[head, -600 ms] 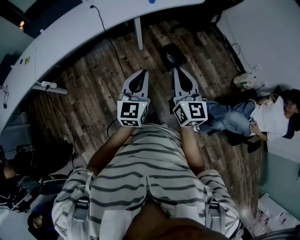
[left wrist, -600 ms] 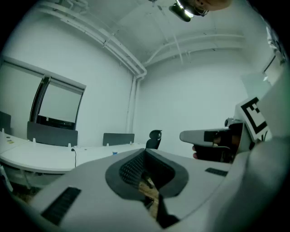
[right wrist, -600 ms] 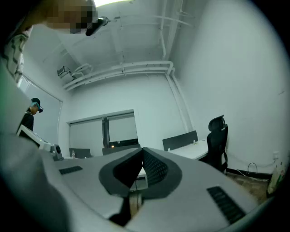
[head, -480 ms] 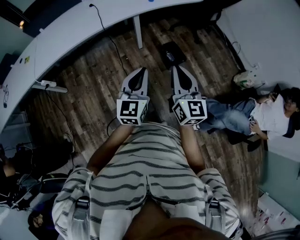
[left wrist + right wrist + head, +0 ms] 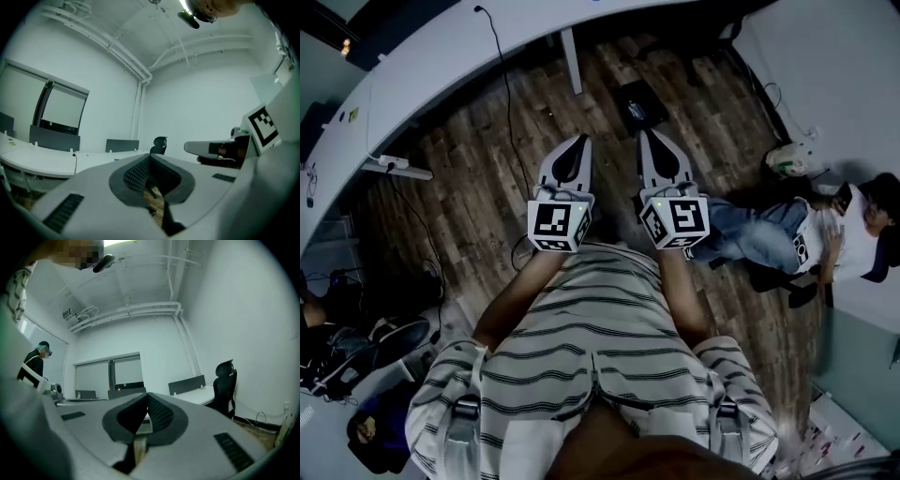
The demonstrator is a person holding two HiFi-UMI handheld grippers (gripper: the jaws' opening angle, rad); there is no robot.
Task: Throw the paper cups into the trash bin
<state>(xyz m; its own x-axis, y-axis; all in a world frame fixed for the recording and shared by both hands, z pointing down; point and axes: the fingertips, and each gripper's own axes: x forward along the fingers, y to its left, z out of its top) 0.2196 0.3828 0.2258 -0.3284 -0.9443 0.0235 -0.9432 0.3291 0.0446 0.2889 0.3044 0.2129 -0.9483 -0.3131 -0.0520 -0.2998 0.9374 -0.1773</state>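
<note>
No paper cup and no trash bin shows in any view. In the head view my left gripper and right gripper are held side by side in front of my striped shirt, pointing forward over the wooden floor. Both have their jaws pressed together with nothing between them. In the left gripper view the left gripper is shut and aims level across the room at a white wall. The right gripper view shows the right gripper shut too, aimed at windows and desks.
A long curved white desk with a leg runs across the far side. A power strip, cables and a black box lie on the floor. A person sits at the right near a bag. An office chair stands by the wall.
Both grippers have edged slightly forward and up in the head view, still shut. The seated person at the right has shifted their arms.
</note>
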